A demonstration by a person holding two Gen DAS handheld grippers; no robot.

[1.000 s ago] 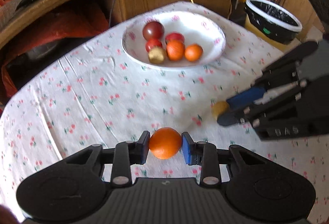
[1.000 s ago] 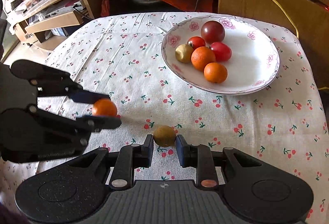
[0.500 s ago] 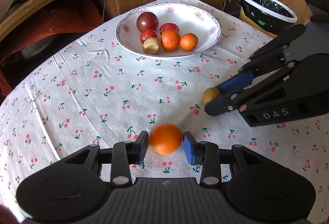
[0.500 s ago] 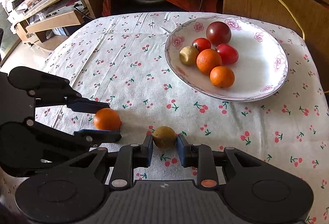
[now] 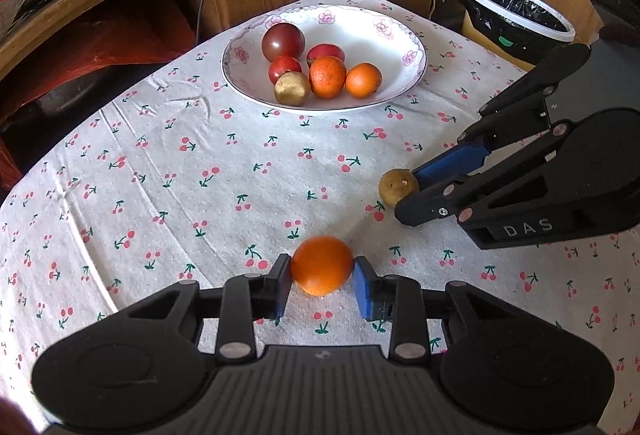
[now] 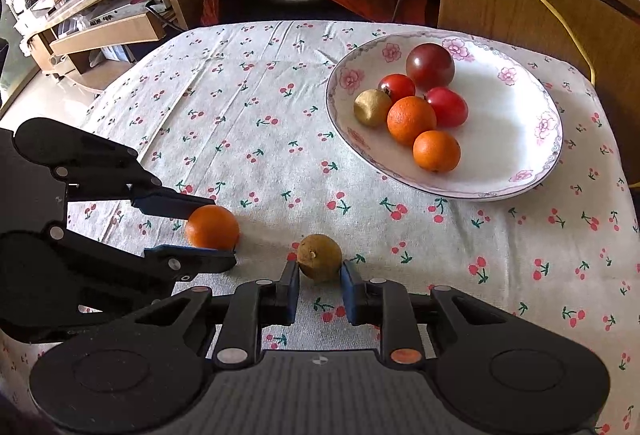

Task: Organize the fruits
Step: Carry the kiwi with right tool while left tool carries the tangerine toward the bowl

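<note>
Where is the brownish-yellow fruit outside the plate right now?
The brownish-yellow fruit sits low on the tablecloth between the right gripper fingers, right of the orange, nearer than the plate.

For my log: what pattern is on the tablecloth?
Small red cherries with green stems on a white tablecloth; clearest in the right wrist view.

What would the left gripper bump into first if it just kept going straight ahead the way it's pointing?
It already has the orange between its fingers. Beyond that, the left gripper faces bare tablecloth, then probably the near rim of the fruit plate, though depth is hard to judge here.
</note>
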